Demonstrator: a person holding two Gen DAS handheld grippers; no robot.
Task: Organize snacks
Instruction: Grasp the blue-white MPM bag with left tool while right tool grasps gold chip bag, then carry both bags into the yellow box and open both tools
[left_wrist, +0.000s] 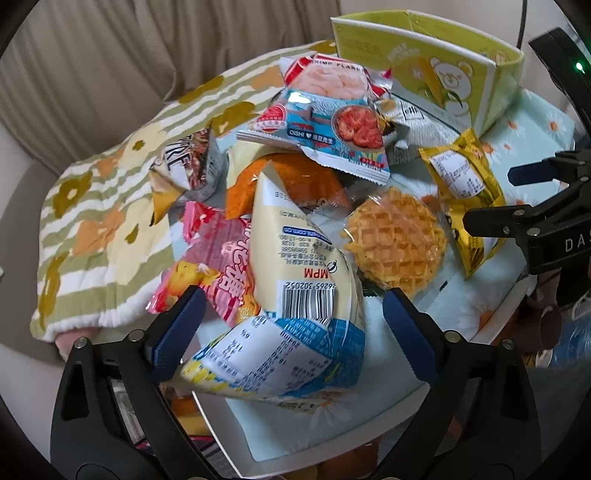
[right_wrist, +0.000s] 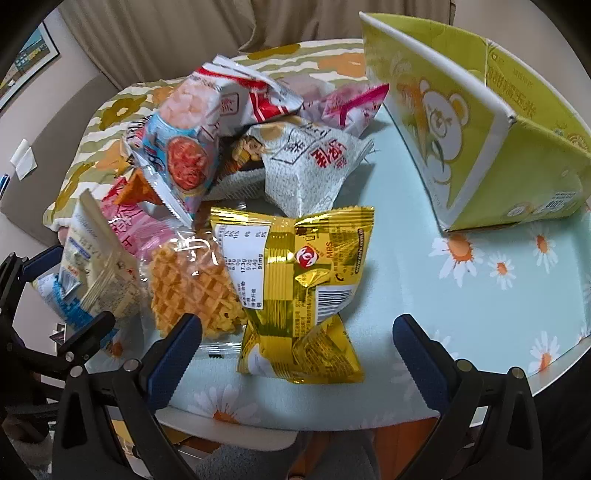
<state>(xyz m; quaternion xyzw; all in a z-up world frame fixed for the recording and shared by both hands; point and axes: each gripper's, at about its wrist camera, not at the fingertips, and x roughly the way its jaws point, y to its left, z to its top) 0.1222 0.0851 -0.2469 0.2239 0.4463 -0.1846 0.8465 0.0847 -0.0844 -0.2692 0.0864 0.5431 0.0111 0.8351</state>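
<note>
One green carton (right_wrist: 476, 147) is seen on the table. One gold packet (right_wrist: 299, 295) and one clear-wrapped waffle (right_wrist: 192, 288) are counted beside it. One cream-and-blue bag (left_wrist: 295, 295), one blue shrimp-picture packet (left_wrist: 317, 136), one red-and-white shrimp packet (left_wrist: 328, 77), one white-and-grey packet (right_wrist: 310, 170) and one pink packet (left_wrist: 218, 243) are counted in the heap. Two grippers are seen: left gripper (left_wrist: 291, 332), right gripper (right_wrist: 295, 358).

Both tools look alike. The left gripper (left_wrist: 291, 325) has matte black plastic arms shaped like slim wedges with slot cut-outs, silver screws at the pivots, and dark blue ribbed pads (left_wrist: 177, 332) lining its two fingers. The right gripper (right_wrist: 299, 354) is built the same way, with blue pads (right_wrist: 173, 362); from the left camera its black body shows white letters "DAS".
</note>
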